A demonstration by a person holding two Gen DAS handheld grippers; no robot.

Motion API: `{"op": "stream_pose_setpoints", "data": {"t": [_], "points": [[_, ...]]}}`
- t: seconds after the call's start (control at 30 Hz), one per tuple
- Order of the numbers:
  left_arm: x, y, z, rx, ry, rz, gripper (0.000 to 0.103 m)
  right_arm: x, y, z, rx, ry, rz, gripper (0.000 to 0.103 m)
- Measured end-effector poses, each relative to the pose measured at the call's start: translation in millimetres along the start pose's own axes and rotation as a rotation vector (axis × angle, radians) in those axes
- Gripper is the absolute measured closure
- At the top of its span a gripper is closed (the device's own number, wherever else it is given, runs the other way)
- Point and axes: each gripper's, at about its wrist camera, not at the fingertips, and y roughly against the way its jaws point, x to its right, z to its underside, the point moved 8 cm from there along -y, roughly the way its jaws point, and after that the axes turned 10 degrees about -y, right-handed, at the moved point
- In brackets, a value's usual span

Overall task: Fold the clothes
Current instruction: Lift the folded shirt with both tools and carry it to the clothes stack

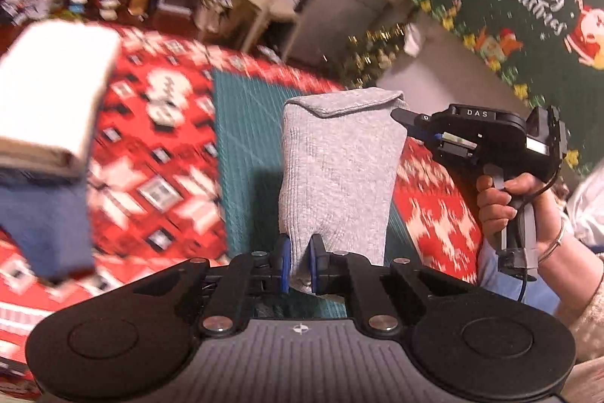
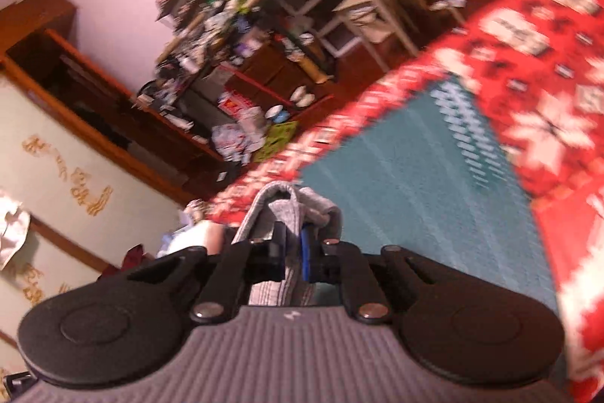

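Cluttered room all round, shelves stuffed with junk, a Merry Christmas banner point(image 1: 528, 6) off to one side, and under me the red snowflake tablecloth point(image 1: 158, 146) with a teal mat point(image 1: 245, 138) laid on top. So where am I at: I've got the grey garment point(image 1: 336, 169) up in the air between both grippers, clear of the mat as far as I can tell. My left gripper point(image 1: 300, 265) is pinched shut on one end of it, blue pads squeezing the cloth, and my right gripper point(image 2: 292, 252) is clamped on the far end, where the fabric looks doubled over itself, a flap hanging over the top edge. From the right wrist view I can see a few layers bunched between the fingers, so it looks at least partly folded already, though I can't say how many folds are in it. Both views are smeared with motion blur, so don't trust the small details. Off to the left there's a pile of folded stuff point(image 1: 49, 108), white on top, something blue underneath, too blurry to say more, and whether it's sitting on the table or not I can't tell. My guess is some pieces are done and this grey one is mid-job, either about to be laid on the mat for another fold or headed for that pile.
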Motion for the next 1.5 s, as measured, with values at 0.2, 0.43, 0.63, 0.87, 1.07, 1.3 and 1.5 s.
{"op": "stream_pose_setpoints", "data": {"t": [0.2, 0.43, 0.63, 0.87, 1.07, 1.3, 1.5], "points": [[-42.6, 54.9, -39.7, 0.041, -0.018, -0.126, 0.093, -106.3, -57.2, -2.4, -0.06, 0.094, -0.059, 0.095], [-107.3, 75.6, -57.2, 0.076, 0.03, -0.237, 0.093, -202.9, -143.0, 17.1, -0.106, 0.188, -0.131, 0.095], [-172.1, 70.6, -52.2, 0.102, 0.128, -0.284, 0.093, -239.3, -215.7, 39.9, -0.152, 0.225, -0.157, 0.095], [-218.9, 59.3, -47.0, 0.087, 0.177, -0.311, 0.093, -220.3, -281.9, 59.4, -0.21, 0.19, -0.157, 0.095], [-235.2, 46.8, -43.6, 0.059, 0.195, -0.302, 0.093, -191.0, -323.1, 62.7, -0.233, 0.146, -0.144, 0.095], [-247.3, 42.4, -30.7, 0.045, 0.234, -0.279, 0.093, -155.8, -370.2, 66.2, -0.262, 0.096, -0.128, 0.095], [-251.4, 41.9, -26.4, 0.053, 0.265, -0.25, 0.09, -136.8, -391.5, 70.8, -0.271, 0.061, -0.157, 0.086]]}}
